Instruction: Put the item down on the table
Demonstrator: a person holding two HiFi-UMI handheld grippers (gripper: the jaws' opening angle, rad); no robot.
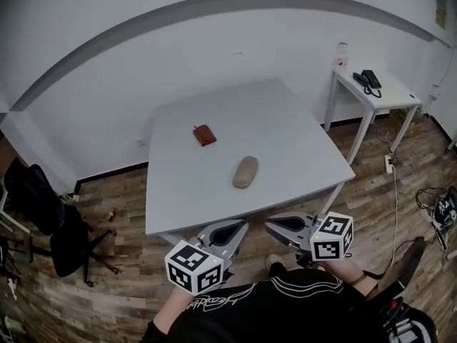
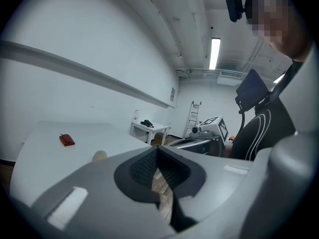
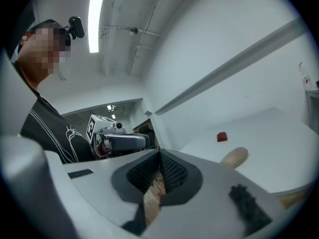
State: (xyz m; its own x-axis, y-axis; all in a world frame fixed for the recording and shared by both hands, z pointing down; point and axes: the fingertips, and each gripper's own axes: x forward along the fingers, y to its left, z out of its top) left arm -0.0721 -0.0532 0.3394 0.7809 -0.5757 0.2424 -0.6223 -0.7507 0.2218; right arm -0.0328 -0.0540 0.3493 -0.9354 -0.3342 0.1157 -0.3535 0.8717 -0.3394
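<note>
Small white side table [image 1: 400,96] stands right of the tabletop [image 1: 214,191], apart from it. On it: a black telephone [image 1: 369,81], and a pale bottle [image 1: 342,54] upright at the back corner. Black office chair [image 1: 43,213] at left on wood-plank floor [image 1: 114,299]. Loose cables [image 1: 437,204] on the floor, far right. Ladder [image 2: 192,117] leans at the far wall. Ceiling strip light [image 2: 215,54] lit.

Pale grey-white on the counter [image 1: 285,120]. Tan on the oval item [image 1: 245,171], rusty red on the small pouch [image 1: 205,135]. Black-and-white squares on the left hand-held gripper [image 1: 241,225] and right hand-held gripper [image 1: 270,224]. Brown wood grain across the floor [image 1: 121,191].
</note>
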